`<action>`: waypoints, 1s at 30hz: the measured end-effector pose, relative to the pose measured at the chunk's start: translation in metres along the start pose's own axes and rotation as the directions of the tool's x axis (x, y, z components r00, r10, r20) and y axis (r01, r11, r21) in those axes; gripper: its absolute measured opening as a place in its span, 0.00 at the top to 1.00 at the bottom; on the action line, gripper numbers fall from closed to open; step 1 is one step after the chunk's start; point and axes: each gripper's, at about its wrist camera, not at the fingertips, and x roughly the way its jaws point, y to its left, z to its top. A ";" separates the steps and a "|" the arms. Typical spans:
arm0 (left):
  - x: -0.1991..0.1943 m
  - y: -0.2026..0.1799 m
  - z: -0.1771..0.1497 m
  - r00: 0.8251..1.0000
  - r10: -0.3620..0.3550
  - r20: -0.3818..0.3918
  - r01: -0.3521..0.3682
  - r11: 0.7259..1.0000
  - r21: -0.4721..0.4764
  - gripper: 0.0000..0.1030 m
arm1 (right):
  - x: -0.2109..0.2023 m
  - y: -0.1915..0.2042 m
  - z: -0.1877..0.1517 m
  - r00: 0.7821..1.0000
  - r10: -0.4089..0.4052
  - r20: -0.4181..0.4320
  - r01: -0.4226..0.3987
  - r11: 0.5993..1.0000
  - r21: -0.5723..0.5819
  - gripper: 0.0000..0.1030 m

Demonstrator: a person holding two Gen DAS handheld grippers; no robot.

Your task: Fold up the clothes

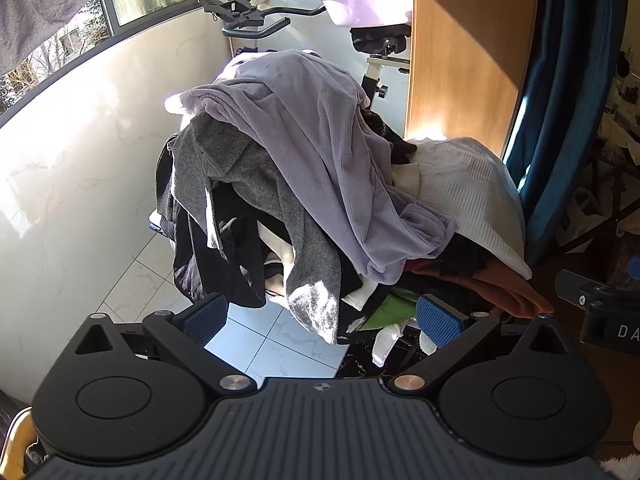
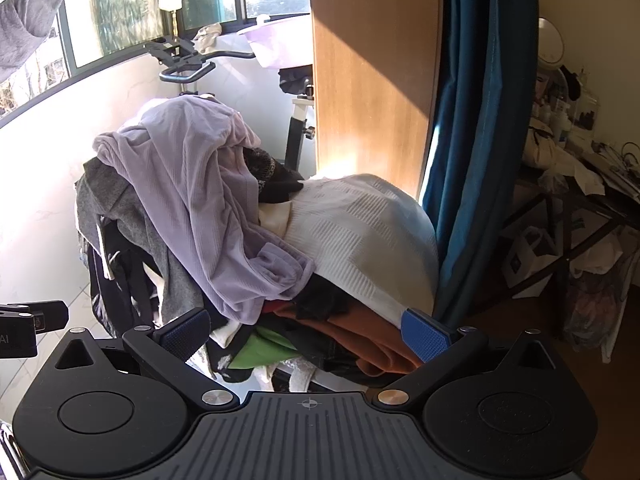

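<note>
A tall heap of clothes fills both views. On top lies a lilac ribbed garment (image 1: 320,152) (image 2: 192,200). Under it hang a grey woolly piece (image 1: 276,208) (image 2: 132,216) and black items (image 1: 224,264). A white textured knit (image 1: 468,196) (image 2: 352,232) covers the right side, with a rust-brown cloth (image 1: 516,292) (image 2: 372,332) and a green piece (image 1: 388,308) (image 2: 264,348) at the bottom. My left gripper (image 1: 322,320) is open just short of the heap's lower edge. My right gripper (image 2: 306,334) is open too, facing the brown and green layers. Neither holds anything.
An exercise bike (image 1: 256,20) (image 2: 180,64) stands behind the heap, with a lilac basin (image 1: 360,0) near the window. A wooden panel (image 1: 460,60) (image 2: 368,80) and blue curtain (image 1: 560,80) (image 2: 472,140) rise at right. A cluttered table (image 2: 580,184) is far right. Pale floor tiles (image 1: 280,344) lie below.
</note>
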 end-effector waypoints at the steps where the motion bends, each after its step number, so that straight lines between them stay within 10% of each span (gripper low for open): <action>1: -0.001 0.001 -0.001 1.000 -0.001 0.001 0.001 1.000 -0.003 0.00 | -0.001 0.001 0.000 1.000 0.000 0.000 0.000 1.000 -0.001 0.01; 25: -0.003 -0.001 -0.013 0.999 -0.039 -0.013 0.038 0.999 -0.032 0.00 | 0.000 0.000 -0.009 0.999 0.004 -0.041 -0.002 1.000 0.029 0.01; 30: -0.004 -0.004 -0.014 0.999 0.047 0.017 -0.046 0.999 -0.006 0.00 | 0.004 0.002 -0.007 0.999 0.015 -0.046 -0.014 1.000 0.012 0.01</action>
